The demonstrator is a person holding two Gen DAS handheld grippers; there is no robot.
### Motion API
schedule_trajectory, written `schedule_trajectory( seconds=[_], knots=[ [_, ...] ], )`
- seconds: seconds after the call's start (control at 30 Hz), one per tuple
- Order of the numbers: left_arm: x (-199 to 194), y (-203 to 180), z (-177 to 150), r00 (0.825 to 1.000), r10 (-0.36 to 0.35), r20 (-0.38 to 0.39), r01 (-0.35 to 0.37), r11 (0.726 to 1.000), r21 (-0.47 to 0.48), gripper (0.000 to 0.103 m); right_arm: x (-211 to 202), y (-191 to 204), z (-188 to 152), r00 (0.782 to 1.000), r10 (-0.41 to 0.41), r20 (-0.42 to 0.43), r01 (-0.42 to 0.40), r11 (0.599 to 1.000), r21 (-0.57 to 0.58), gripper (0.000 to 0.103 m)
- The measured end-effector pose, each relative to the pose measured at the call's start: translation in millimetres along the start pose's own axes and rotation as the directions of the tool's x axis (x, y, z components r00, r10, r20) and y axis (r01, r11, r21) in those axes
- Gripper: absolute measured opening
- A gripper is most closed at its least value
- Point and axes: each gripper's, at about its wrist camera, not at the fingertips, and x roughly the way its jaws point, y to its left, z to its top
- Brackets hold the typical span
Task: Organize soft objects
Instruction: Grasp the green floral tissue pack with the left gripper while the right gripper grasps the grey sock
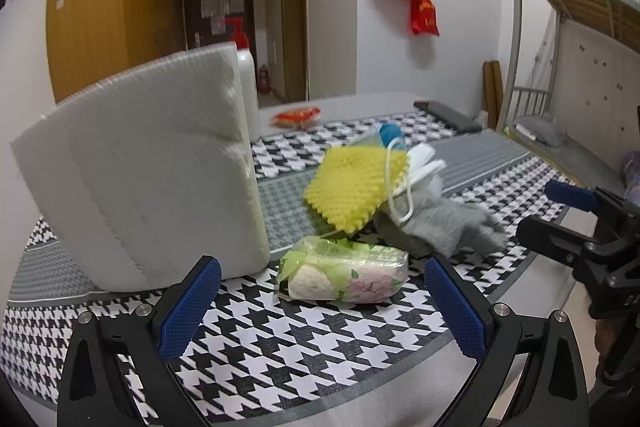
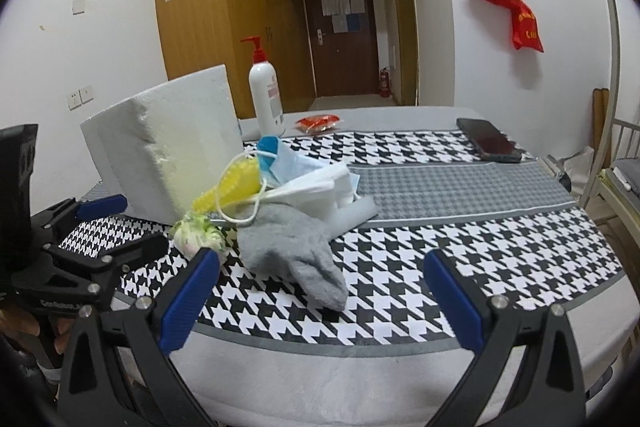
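Note:
A pile of soft things lies on the houndstooth cloth [image 1: 280,339]: a green tissue pack [image 1: 346,273] nearest, a yellow nubbed sponge [image 1: 354,183], a grey sock [image 1: 440,227], white face masks [image 1: 424,163]. A big white foam block [image 1: 148,179] stands left of them. My left gripper [image 1: 320,307] is open and empty, just in front of the tissue pack. In the right wrist view, my right gripper [image 2: 320,295] is open and empty before the grey sock [image 2: 292,251], with the tissue pack [image 2: 196,233], sponge [image 2: 232,187], masks [image 2: 316,183] and foam block [image 2: 168,147] behind.
A white pump bottle [image 2: 266,95] and a red snack packet [image 2: 320,123] stand at the table's far side. A dark phone [image 2: 488,139] lies at far right. The other gripper shows at each view's edge [image 1: 580,239], [image 2: 80,255]. A metal bunk bed [image 1: 568,67] stands right.

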Motion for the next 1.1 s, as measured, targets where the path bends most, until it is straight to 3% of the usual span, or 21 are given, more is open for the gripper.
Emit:
schedule_trajectory(
  seconds=[0.1, 0.4, 0.73, 1.0, 1.1],
  knots=[
    [10, 1, 0, 0.999, -0.031, -0.036, 0.031, 0.999, 0.007, 0.096, 5, -3, 0, 1.000, 0.003, -0.012, -0.003, 1.000, 0.004, 0.103],
    [34, -3, 2, 0.993, -0.048, -0.107, 0.054, 0.997, 0.052, 0.094, 15, -9, 2, 0.999, 0.020, -0.034, -0.020, 1.000, 0.008, 0.103],
    [54, -10, 6, 0.987, -0.010, -0.161, 0.029, 0.993, 0.114, 0.093, 34, -11, 6, 0.997, 0.033, -0.076, -0.035, 0.999, -0.018, 0.103],
    [62, -12, 8, 0.984, -0.045, -0.172, 0.065, 0.992, 0.110, 0.073, 44, -8, 8, 0.993, 0.072, -0.093, -0.075, 0.997, -0.026, 0.103],
    [61, -10, 9, 0.984, -0.063, -0.168, 0.081, 0.992, 0.099, 0.072, 47, -5, 8, 0.990, 0.090, -0.105, -0.094, 0.995, -0.029, 0.103]
  ],
)
